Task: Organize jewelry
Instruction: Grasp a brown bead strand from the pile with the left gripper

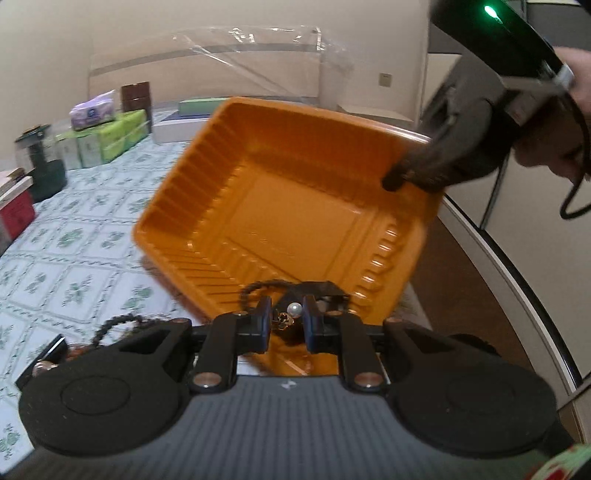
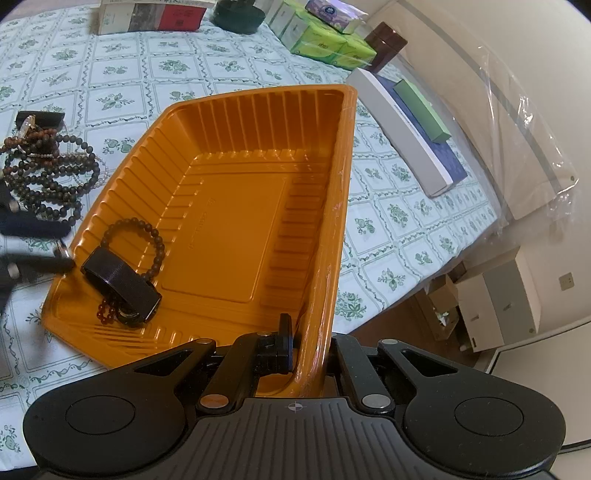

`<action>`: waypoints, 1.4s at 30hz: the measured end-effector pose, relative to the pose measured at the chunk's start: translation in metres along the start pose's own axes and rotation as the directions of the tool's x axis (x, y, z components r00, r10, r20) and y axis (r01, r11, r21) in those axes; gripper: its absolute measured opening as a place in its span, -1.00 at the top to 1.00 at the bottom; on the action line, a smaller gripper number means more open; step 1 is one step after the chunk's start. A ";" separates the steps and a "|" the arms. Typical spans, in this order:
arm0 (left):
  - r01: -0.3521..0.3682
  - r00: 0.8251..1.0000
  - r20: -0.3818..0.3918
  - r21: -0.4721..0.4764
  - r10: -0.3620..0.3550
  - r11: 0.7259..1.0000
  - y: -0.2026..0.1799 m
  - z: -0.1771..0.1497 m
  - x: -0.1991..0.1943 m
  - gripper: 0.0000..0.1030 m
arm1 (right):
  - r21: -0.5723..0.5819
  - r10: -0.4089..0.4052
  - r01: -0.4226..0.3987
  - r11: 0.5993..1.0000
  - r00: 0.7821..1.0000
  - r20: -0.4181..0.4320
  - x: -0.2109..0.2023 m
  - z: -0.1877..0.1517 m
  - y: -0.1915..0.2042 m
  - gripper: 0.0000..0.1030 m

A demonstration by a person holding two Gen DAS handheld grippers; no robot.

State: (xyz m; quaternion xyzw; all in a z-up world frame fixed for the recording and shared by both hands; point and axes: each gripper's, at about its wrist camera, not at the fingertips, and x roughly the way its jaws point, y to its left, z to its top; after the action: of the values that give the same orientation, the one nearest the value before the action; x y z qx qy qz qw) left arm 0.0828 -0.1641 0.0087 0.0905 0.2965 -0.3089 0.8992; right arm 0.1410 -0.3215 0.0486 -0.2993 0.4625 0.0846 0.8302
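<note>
My right gripper [image 2: 301, 354] is clamped tight on the orange tray's [image 1: 258, 206] near wall, tilting it. My left gripper [image 1: 286, 319], jaws narrow, pinches a pearl trinket [image 1: 294, 309] just ahead, over the tray's low edge. A bead bracelet [image 2: 140, 236] is already inside. I'd move further over the floor, then release.

No legible text is showing in either view. Printing is appearing on the purple tissue pack [image 1: 93, 110], the green boxes [image 2: 328, 42] and the red-and-grey carton [image 2: 155, 14], but all of it is remaining too small and blurred to read.
</note>
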 end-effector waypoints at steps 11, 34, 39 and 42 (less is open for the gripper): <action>0.002 1.000 0.013 0.004 -0.002 1.000 -0.004 -0.009 -0.009 0.21 | 0.003 0.000 0.000 1.000 1.000 0.003 0.000 -0.001 0.001 0.93; -0.412 0.907 -0.102 -0.011 0.409 0.911 0.124 -0.071 -0.055 0.25 | 0.001 0.001 -0.001 1.000 1.000 -0.009 0.000 0.000 0.001 0.93; -0.393 0.911 -0.106 0.069 0.398 0.917 0.120 -0.072 -0.043 0.36 | 0.000 0.000 0.000 1.000 1.000 -0.010 0.000 -0.001 0.001 0.93; -0.383 0.911 -0.114 0.119 0.396 0.916 0.118 -0.073 -0.034 0.45 | 0.001 0.001 -0.001 1.000 1.000 -0.009 0.000 -0.001 0.001 0.93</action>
State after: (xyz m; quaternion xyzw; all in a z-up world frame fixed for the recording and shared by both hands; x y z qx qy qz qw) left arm 0.0983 -0.0283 -0.0324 0.2109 0.3180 -0.1300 0.9152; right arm 0.1401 -0.3214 0.0479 -0.2992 0.4666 0.0835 0.8281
